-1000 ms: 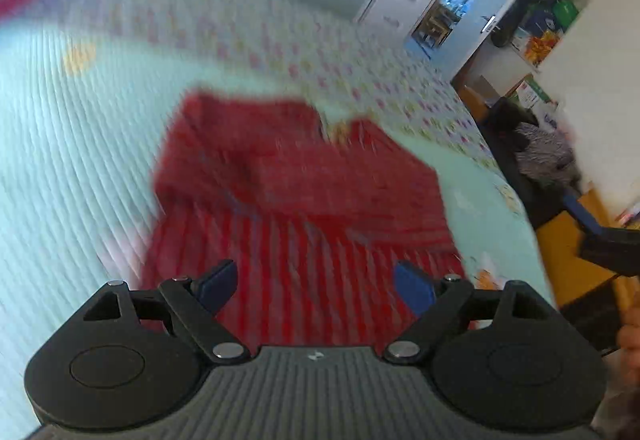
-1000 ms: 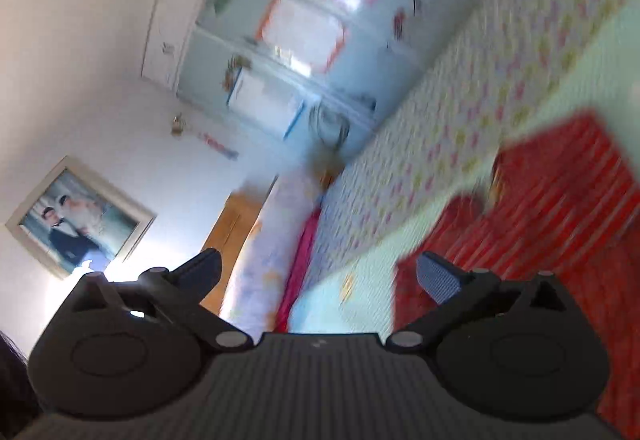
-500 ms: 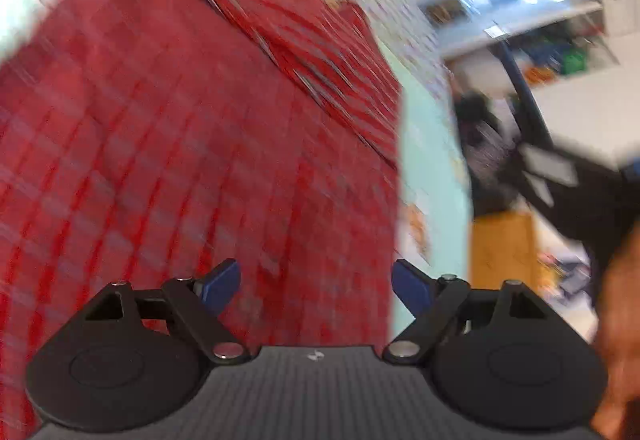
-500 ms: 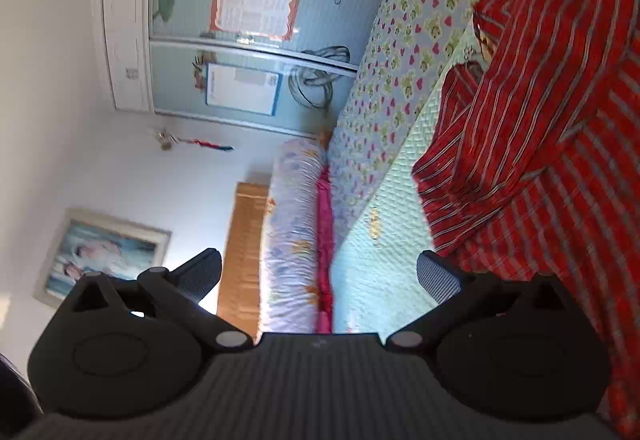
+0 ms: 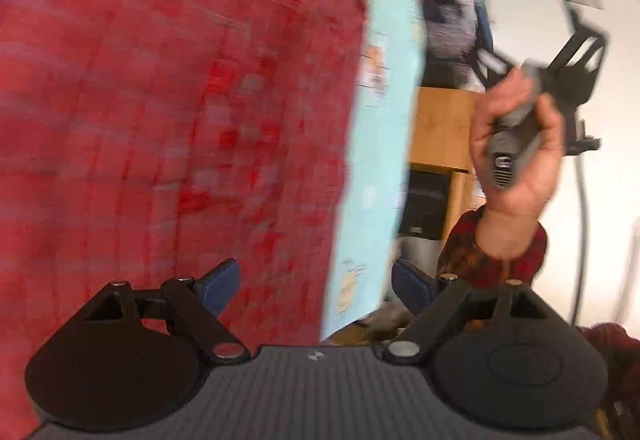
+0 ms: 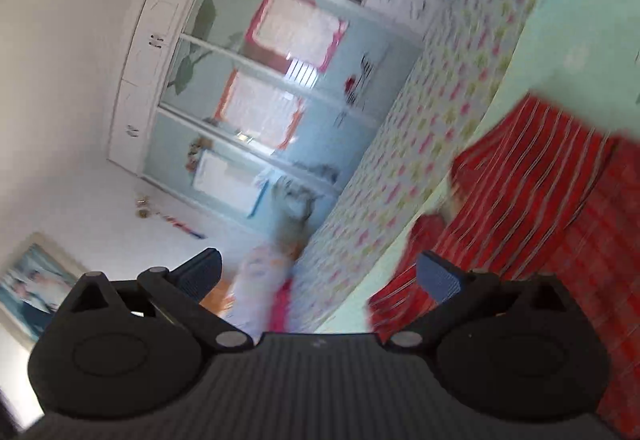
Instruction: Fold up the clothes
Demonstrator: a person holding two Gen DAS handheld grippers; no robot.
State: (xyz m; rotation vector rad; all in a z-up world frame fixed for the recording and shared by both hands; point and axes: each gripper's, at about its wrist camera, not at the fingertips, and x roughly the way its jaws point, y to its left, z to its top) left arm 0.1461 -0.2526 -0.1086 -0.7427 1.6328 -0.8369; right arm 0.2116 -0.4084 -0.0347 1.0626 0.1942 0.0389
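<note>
A red striped shirt lies spread on a pale green bedcover and fills the left of the blurred left wrist view. My left gripper is open, close over the shirt's edge, with nothing between its fingers. In the right wrist view the same shirt lies at the right with a sleeve folded in. My right gripper is open and empty, held above the bed beside the shirt. A hand with a red sleeve holds the right gripper's handle.
A flowered sheet runs along the far side of the bed. Beyond it stands a pale blue wardrobe. A bolster pillow lies at the head of the bed. Wooden furniture and a cluttered chair stand off the bed's edge.
My left gripper has dropped low over the shirt and swung toward the bed's edge. The right gripper has tilted and pulled back from the shirt. Both stayed open.
</note>
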